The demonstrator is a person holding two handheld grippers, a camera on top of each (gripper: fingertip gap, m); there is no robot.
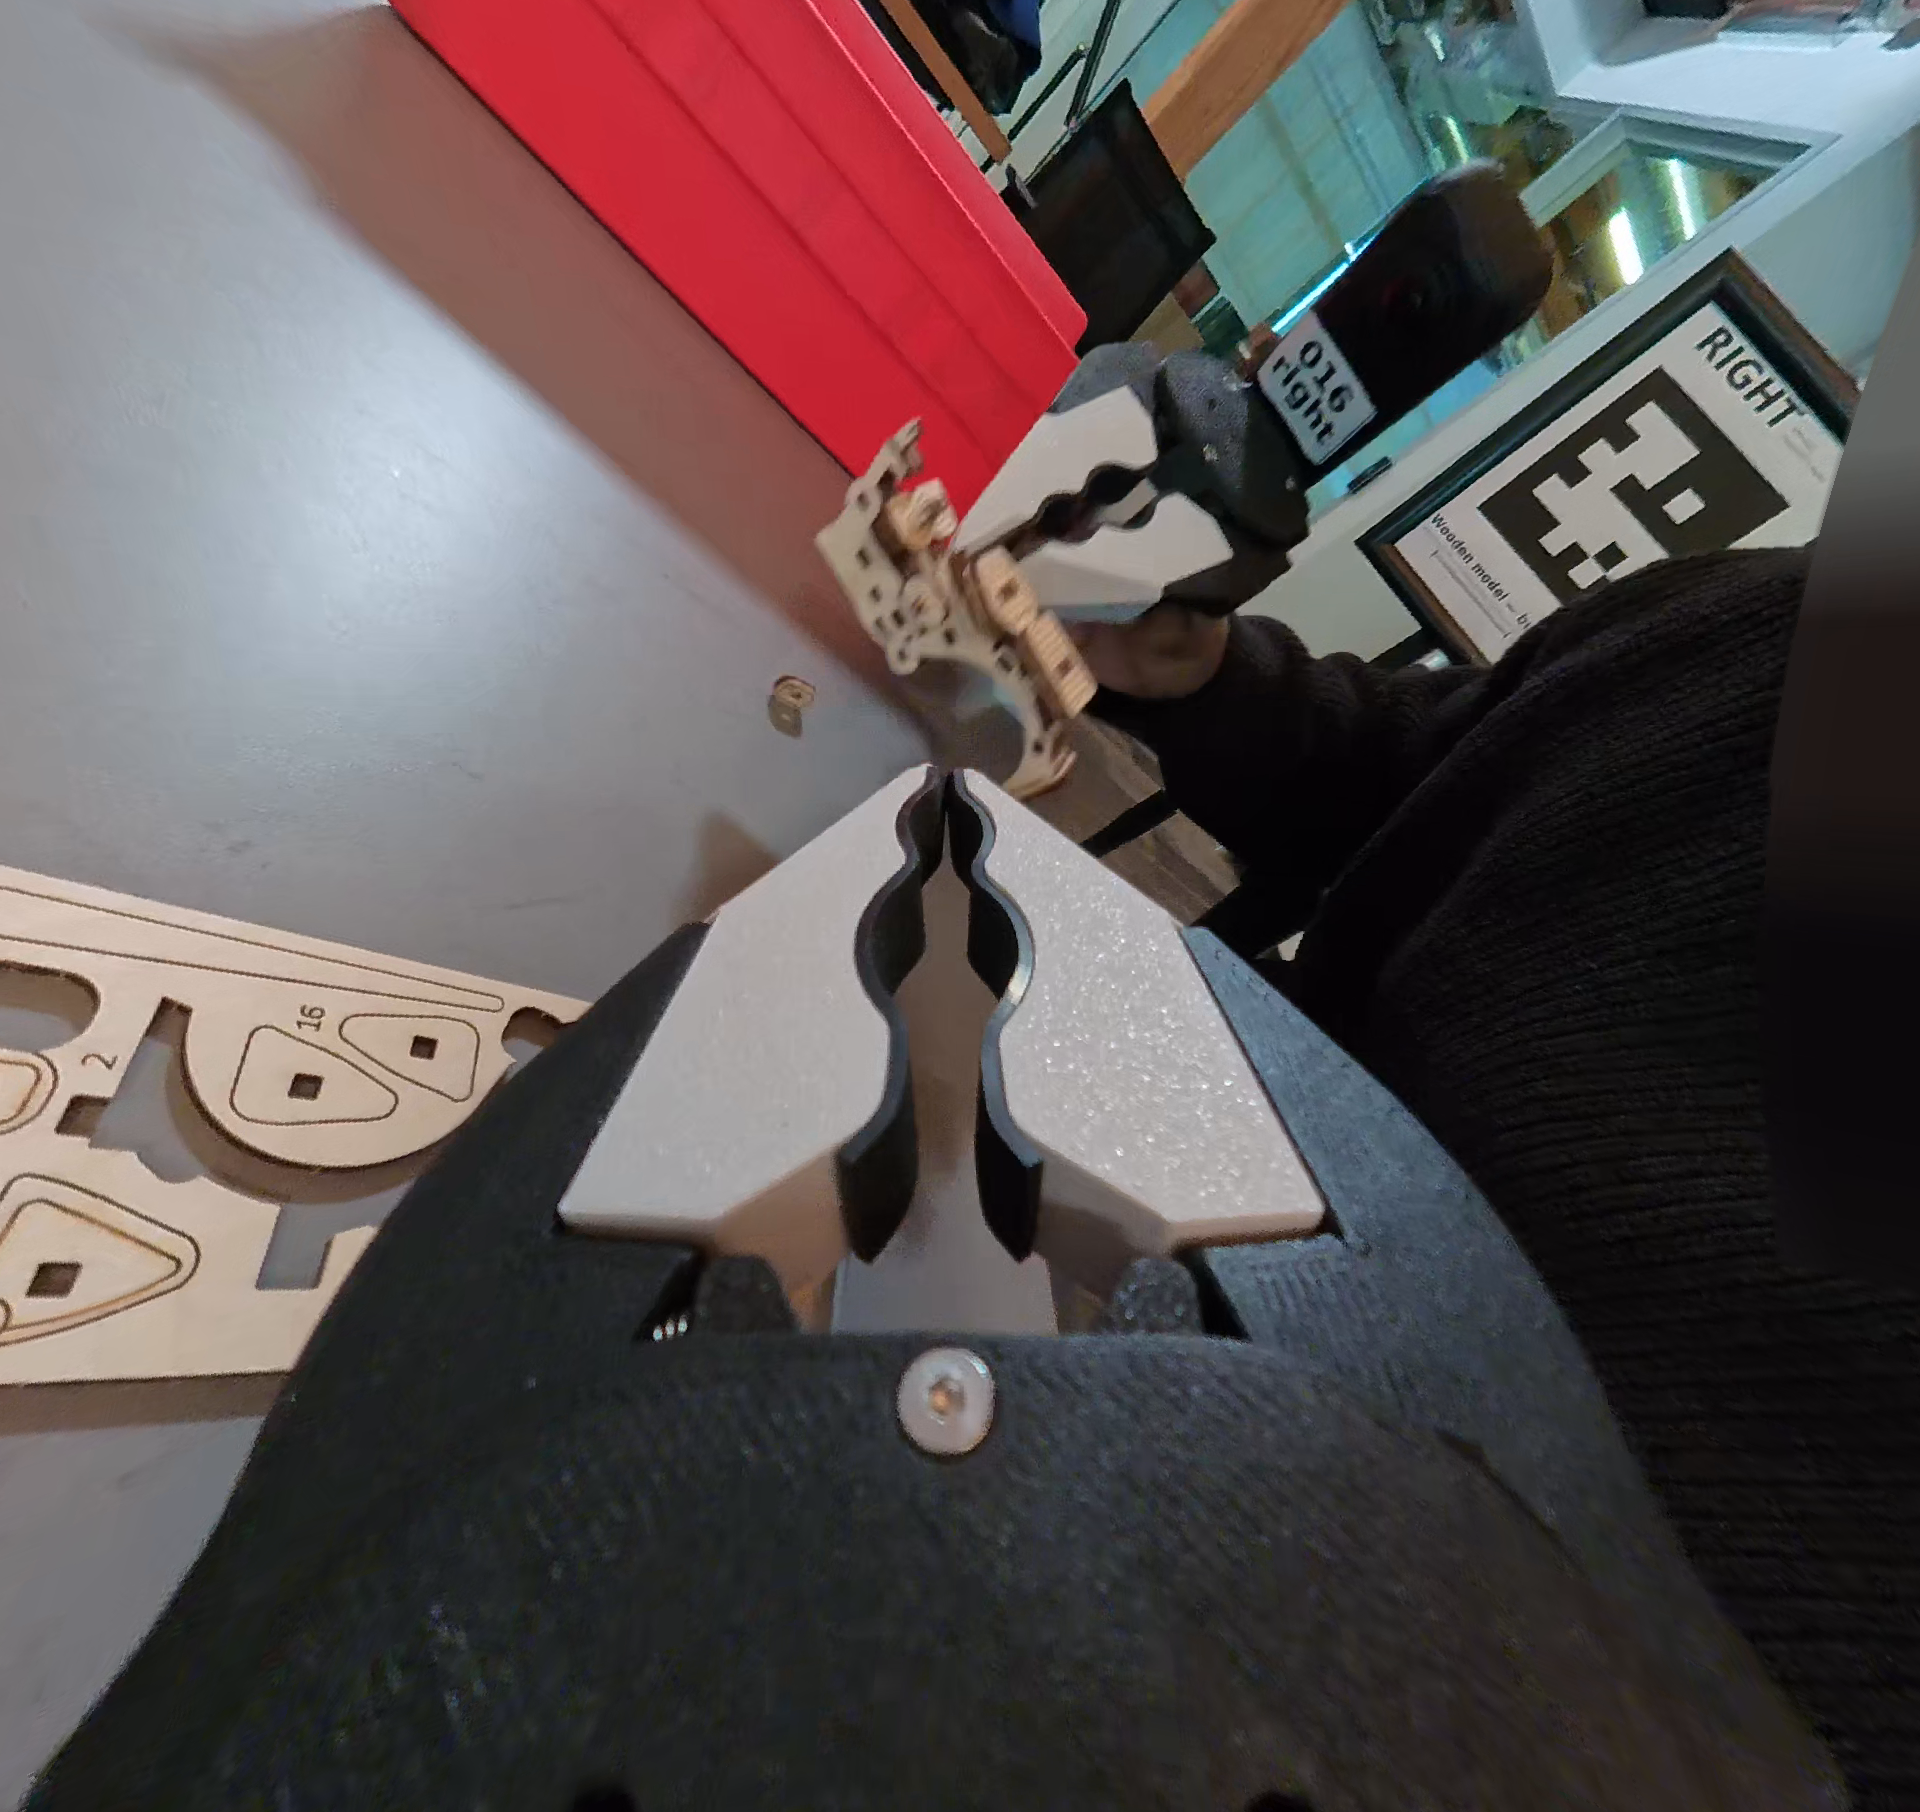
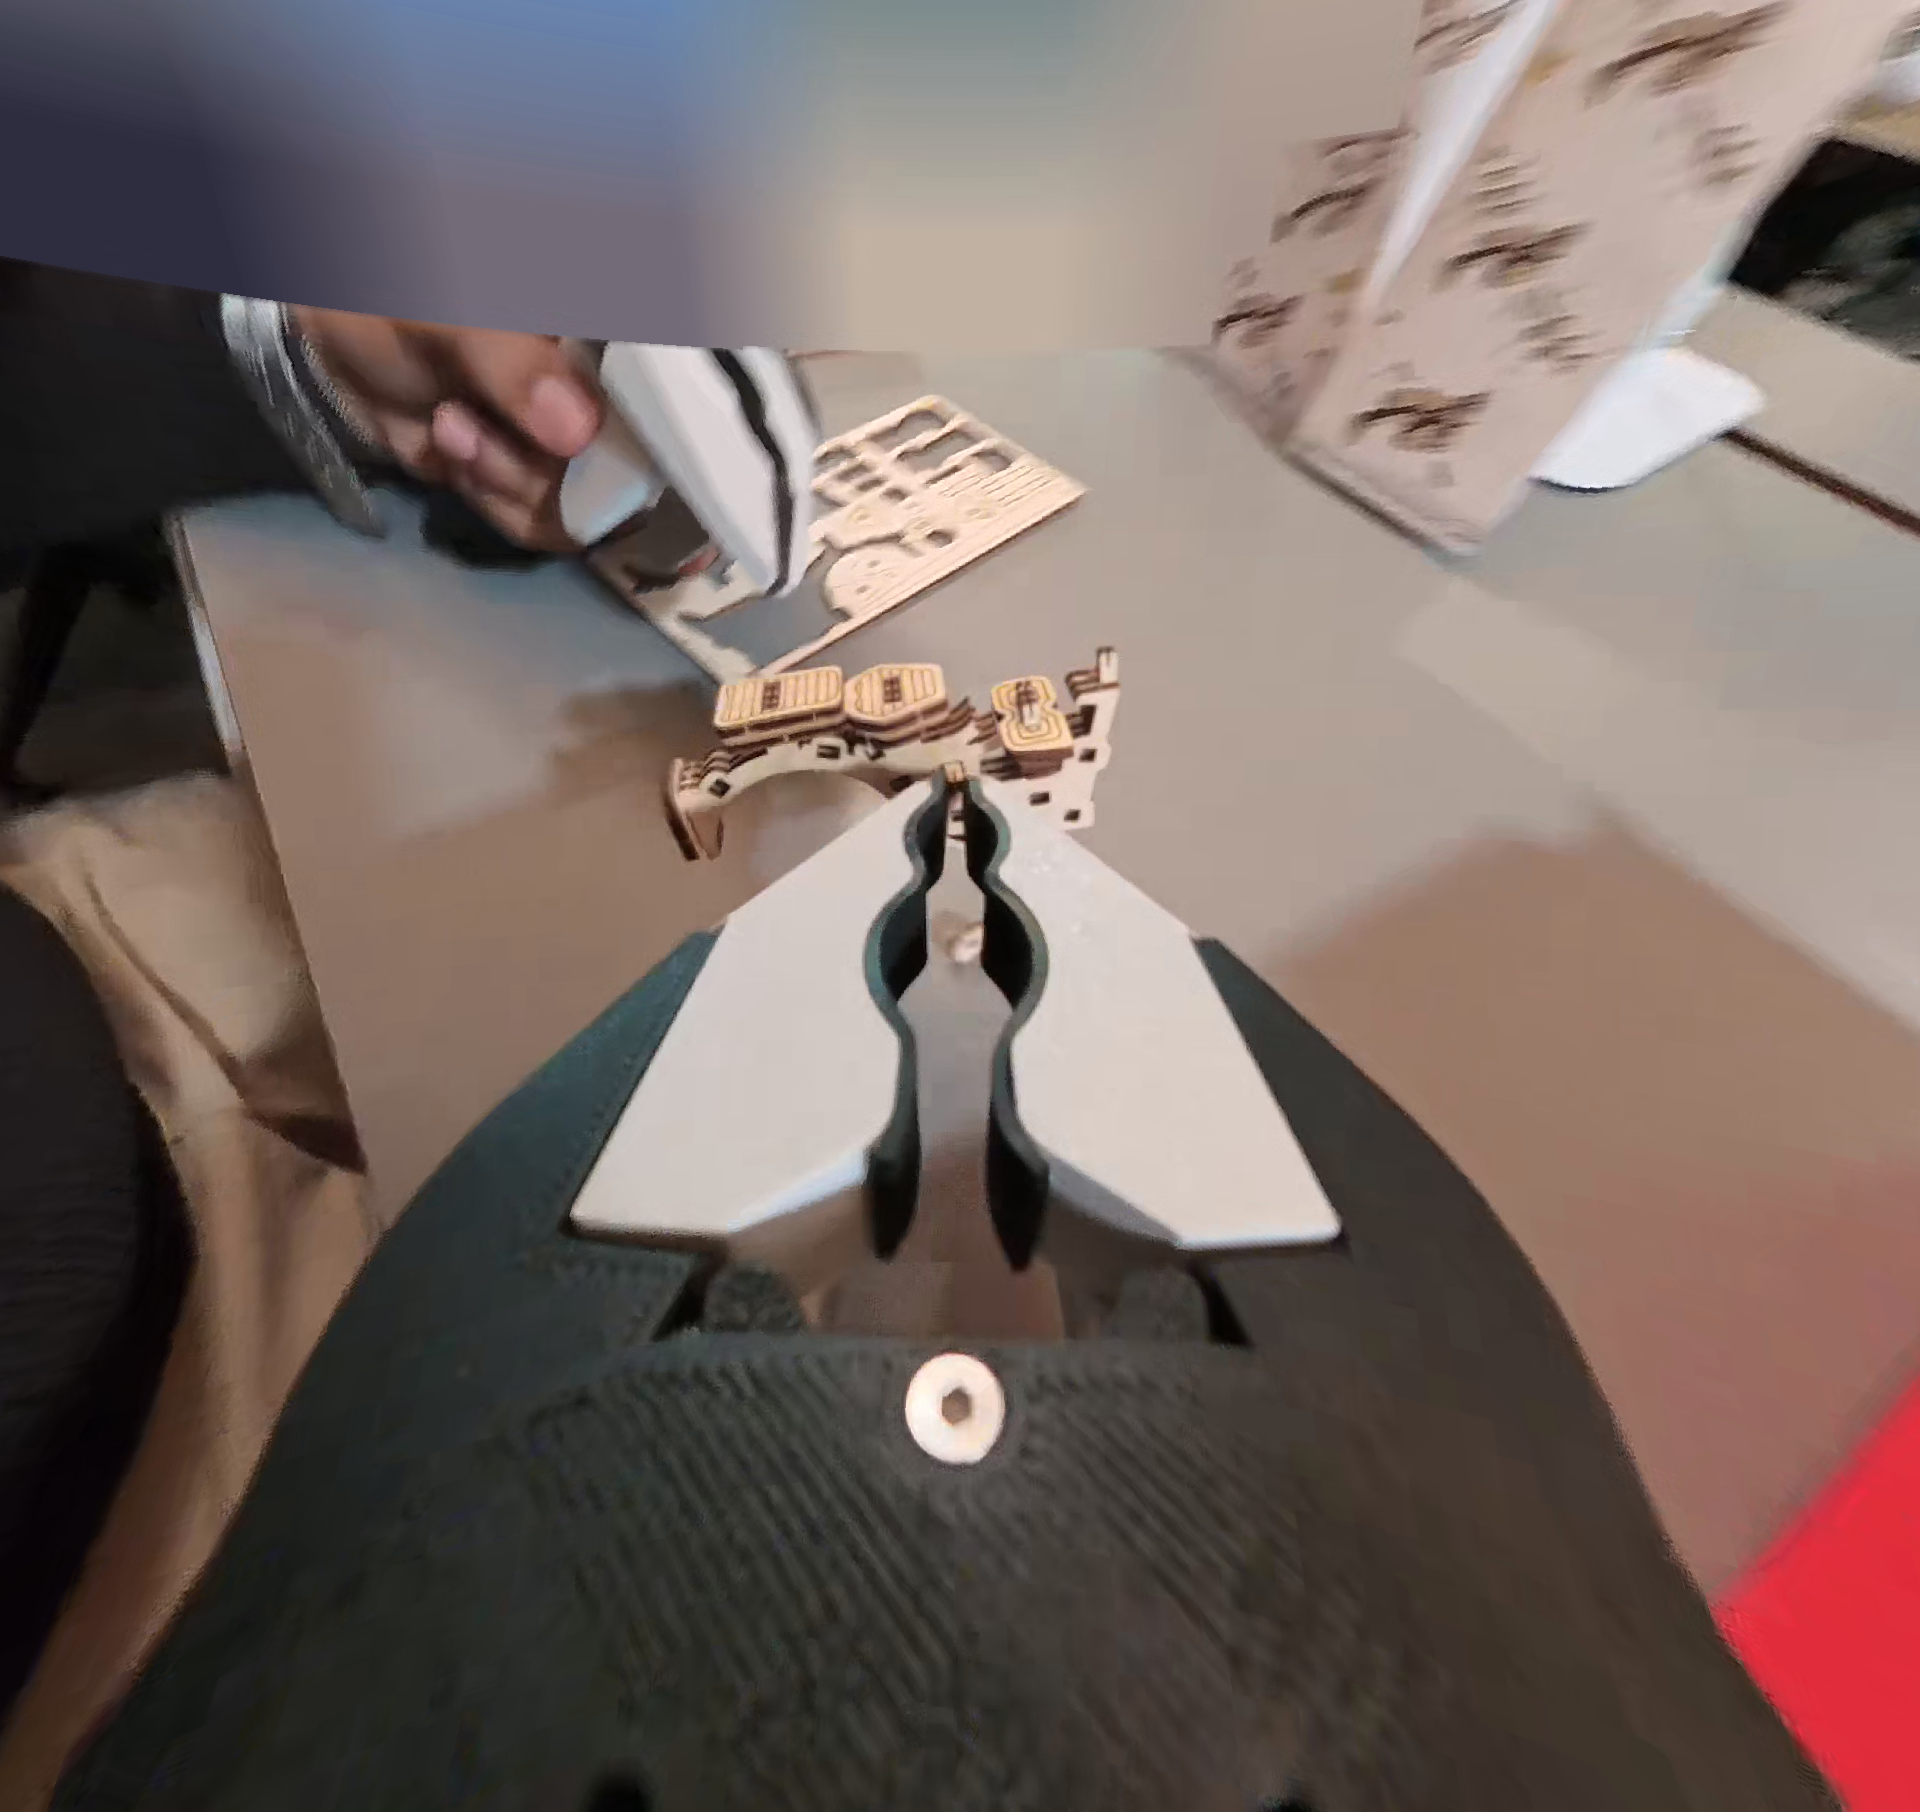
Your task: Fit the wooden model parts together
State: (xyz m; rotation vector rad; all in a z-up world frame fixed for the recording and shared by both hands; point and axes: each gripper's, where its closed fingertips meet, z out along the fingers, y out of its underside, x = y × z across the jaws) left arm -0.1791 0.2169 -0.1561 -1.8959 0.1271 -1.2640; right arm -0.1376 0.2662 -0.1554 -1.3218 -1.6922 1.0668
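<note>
The right gripper (image 2: 954,794) pinches the pale layered plywood model (image 2: 894,744) above the smooth grey table (image 1: 312,515). The left gripper (image 1: 943,788), tips pressed together on nothing, hovers beside a flat laser-cut plywood sheet (image 1: 187,1087).

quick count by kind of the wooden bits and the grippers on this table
Grey-and-black two-finger grippers: 2, left gripper, right gripper
Flat pale wooden punch-out sheet: 1
Part-built pale wooden model: 1
Small loose wooden piece: 1
Total: 5
</note>
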